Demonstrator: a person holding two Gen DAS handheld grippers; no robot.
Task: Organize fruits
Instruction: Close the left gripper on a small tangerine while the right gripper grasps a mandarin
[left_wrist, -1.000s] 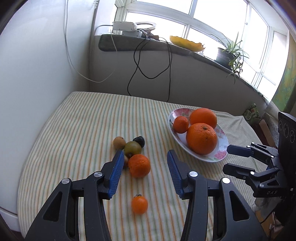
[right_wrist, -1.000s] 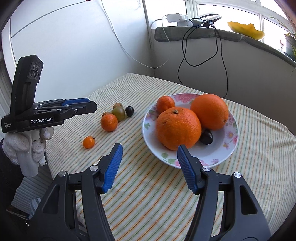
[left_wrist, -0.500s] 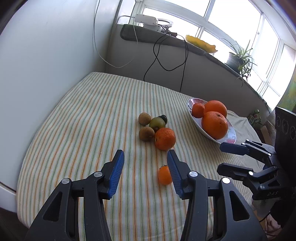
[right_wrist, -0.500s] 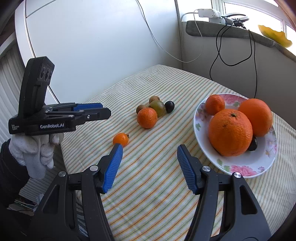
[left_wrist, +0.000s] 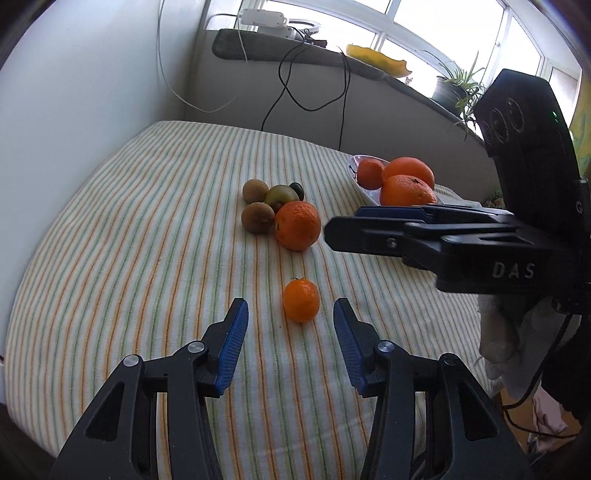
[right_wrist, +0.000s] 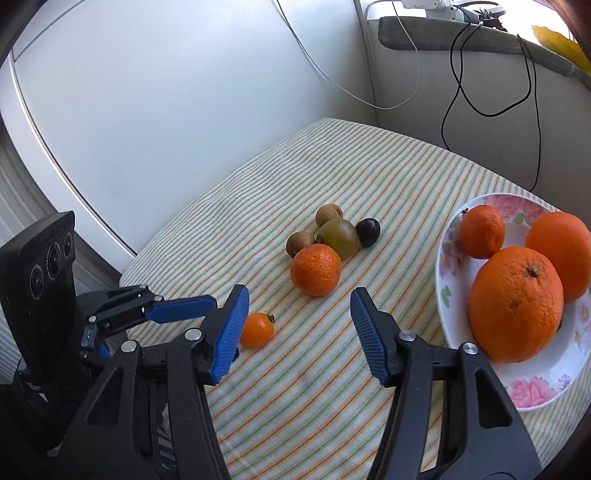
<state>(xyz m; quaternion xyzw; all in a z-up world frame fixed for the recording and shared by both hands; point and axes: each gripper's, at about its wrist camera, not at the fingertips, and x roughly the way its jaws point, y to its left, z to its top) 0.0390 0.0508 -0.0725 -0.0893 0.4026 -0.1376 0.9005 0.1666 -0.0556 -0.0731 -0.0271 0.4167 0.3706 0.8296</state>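
Left gripper (left_wrist: 290, 345) fingers were spread wide, holding nothing, with the small round orange kumquat-like fruit (left_wrist: 301, 300) lying straight ahead, centred just beyond the tips, near the front edge of the striped-cloth surface (left_wrist: 147, 229). Right gripper (right_wrist: 299, 332) likewise released; fruit sat off its left finger, so left was better aligned.

A worktop (left_wrist: 147, 229) under a striped cloth stood in a corner between a plain white wall (left_wrist: 74, 92) and a low grey ledge (left_wrist: 295, 51). Black cables (left_wrist: 288, 88) hung from the ledge. Bright daylight came through windows (left_wrist: 461, 33) behind a potted plant (left_wrist: 458, 85).
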